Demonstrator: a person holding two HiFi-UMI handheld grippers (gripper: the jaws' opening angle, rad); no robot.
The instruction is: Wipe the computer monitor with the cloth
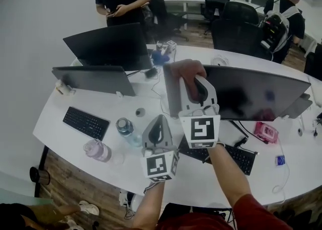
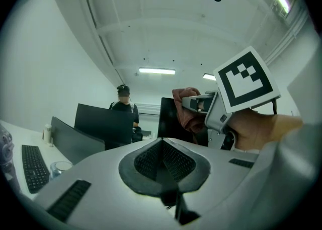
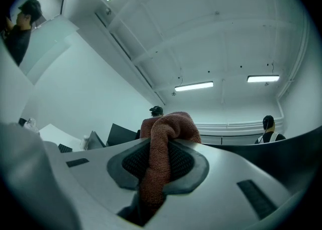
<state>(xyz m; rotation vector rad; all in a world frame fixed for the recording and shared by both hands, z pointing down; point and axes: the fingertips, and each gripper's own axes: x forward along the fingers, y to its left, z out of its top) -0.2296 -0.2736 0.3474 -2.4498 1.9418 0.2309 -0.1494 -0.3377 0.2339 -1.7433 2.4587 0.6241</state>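
Item 1: right gripper (image 3: 160, 166) is clamping the reddish cloth (image 3: 168, 126) and holding it against the monitor (image 1: 251, 95) corner, apparently for wiping.
Item 2: left gripper (image 2: 162, 158) is idling closed and empty, kept clear.

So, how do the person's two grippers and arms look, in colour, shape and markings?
The left gripper and right gripper have pale grey, smooth plastic shells tapering to a point. Their tongs are lined with dark, mesh-textured pads. Each carries a white cube printed with black square markers. No cables show. The right arm has a dark red sleeve.
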